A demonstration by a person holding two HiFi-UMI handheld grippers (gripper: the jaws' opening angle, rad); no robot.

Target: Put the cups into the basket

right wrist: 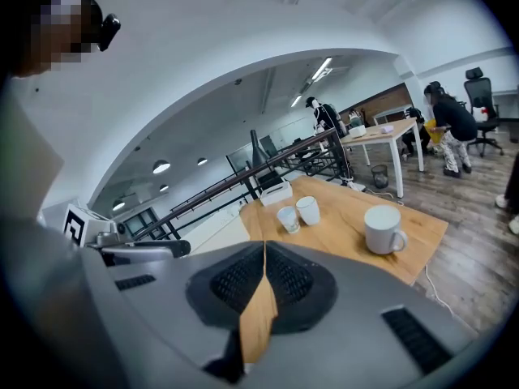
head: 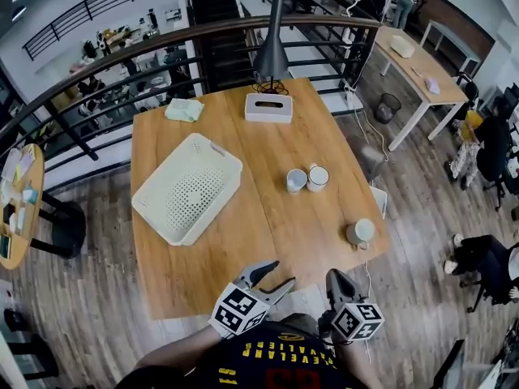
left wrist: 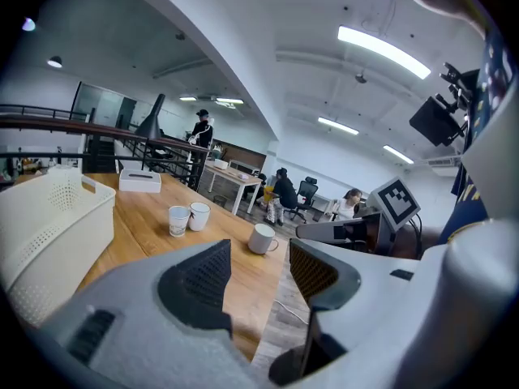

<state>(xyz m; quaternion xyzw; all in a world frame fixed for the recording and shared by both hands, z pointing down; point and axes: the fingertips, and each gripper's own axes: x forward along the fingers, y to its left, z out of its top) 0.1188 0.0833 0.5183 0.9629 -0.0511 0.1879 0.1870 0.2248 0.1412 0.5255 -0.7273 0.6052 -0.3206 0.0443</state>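
- The white basket [head: 186, 189] lay empty on the left half of the wooden table [head: 243, 250], left of centre in the head view and turned at an angle to the table's edges.
- Two cups [head: 306, 179] stood touching side by side right of the frame's centre, well apart from the basket.
- A third cup [head: 360, 232], white with a handle, stood alone near the table's lower right corner.
- The left gripper [head: 278, 274] sat low in the frame, at the table's near edge. Its jaws were released, with only table and floor showing in the gap between them.
- The right gripper [head: 334, 275], just right of the left one at the bottom of the frame, had its jaws clenched together with nothing between them.
- At the far edge of the table, toward the top of the frame, stood a white tissue box [head: 268, 108] with a dark lamp [head: 271, 51] behind it.
- A pale green cloth [head: 184, 109] lay to the left of the box.
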